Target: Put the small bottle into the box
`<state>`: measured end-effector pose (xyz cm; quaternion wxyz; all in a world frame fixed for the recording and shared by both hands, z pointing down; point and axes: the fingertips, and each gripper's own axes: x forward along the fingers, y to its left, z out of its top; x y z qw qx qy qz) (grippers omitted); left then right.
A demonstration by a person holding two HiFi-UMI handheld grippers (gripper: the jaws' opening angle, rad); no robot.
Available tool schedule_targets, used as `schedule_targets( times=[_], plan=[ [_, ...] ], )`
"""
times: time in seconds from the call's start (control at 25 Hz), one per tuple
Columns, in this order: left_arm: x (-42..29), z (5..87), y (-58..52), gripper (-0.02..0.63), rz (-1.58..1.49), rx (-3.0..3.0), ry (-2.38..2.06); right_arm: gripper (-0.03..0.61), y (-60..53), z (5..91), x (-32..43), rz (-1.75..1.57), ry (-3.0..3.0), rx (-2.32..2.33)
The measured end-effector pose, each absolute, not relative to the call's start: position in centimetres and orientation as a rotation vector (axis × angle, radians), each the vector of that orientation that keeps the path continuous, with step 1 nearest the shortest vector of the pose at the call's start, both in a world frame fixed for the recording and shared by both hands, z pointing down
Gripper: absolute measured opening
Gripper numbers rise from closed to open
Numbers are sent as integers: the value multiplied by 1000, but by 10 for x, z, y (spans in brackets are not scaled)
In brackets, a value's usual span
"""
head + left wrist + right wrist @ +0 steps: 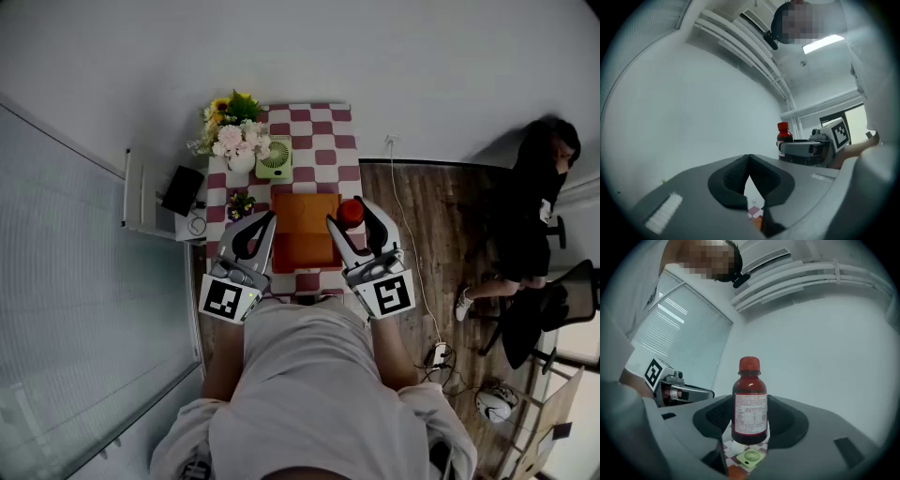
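The small bottle (351, 213), dark red with a red cap and a white label, stands upright between the jaws of my right gripper (349, 227), which is shut on it. It hangs over the right edge of the open orange box (302, 230) on the checkered table (328, 141). In the right gripper view the small bottle (750, 401) fills the gap between the black pads (715, 416). My left gripper (263, 223) hovers by the box's left side, with its tips (749, 158) together and nothing between them. From there the small bottle (783, 135) shows above the right gripper (806, 147).
A vase of flowers (234, 131) and a small green fan (274, 157) stand at the table's far end. A small plant (241, 204) sits left of the box. A black device (183, 190) lies on a side shelf. A person (534, 206) sits at the right; a power strip (438, 354) lies on the floor.
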<state>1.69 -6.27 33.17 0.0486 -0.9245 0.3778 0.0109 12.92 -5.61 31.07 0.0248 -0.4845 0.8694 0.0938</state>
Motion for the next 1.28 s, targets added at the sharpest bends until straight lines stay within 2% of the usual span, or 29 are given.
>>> schedule_targets(
  times=[0.44, 0.76, 1.04, 1.28],
  plan=[
    [16, 337, -64, -2, 20, -2832, 1160, 221, -57, 316, 132, 255, 2701, -1474],
    [-5, 368, -53, -2, -42, -2873, 1250, 222, -61, 368, 148, 186, 2854, -1512],
    [-26, 410, -30, -2, -101, -2927, 1378, 222, -73, 489, 134, 191, 3338, -1415],
    [-52, 433, -7, -2, -99, -2926, 1524, 221, -66, 632, 100, 95, 3875, -1005]
  ],
)
